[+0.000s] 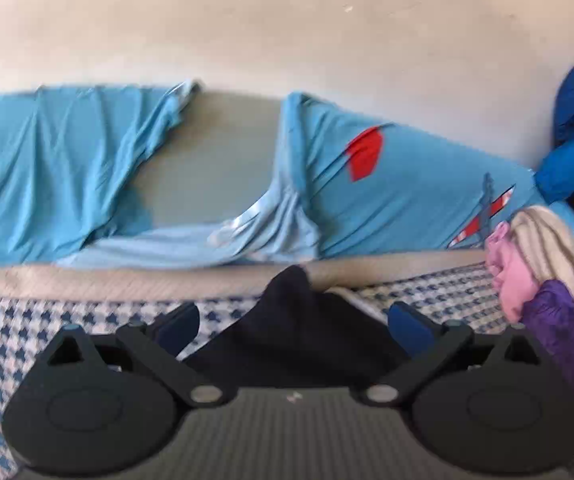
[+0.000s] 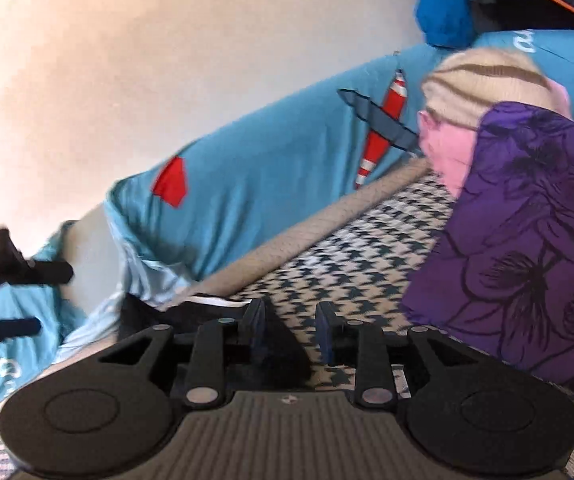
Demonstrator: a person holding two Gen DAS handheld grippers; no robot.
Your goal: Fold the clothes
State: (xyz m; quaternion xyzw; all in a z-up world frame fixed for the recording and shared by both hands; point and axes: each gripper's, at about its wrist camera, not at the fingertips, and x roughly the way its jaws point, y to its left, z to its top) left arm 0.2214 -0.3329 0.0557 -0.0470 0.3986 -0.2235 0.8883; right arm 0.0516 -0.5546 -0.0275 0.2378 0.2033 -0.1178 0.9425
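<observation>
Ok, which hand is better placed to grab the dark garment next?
Probably the left. The left gripper has its jaws wide open with the dark garment bunched right between them; the right gripper stands narrower, with only a corner of it beside one finger.

Dark garment [image 1: 299, 332] lies bunched on the checked cover, peaked at its far end. Purple flowered garment [image 2: 527, 240] heaped nearby, seemingly unfolded.
</observation>
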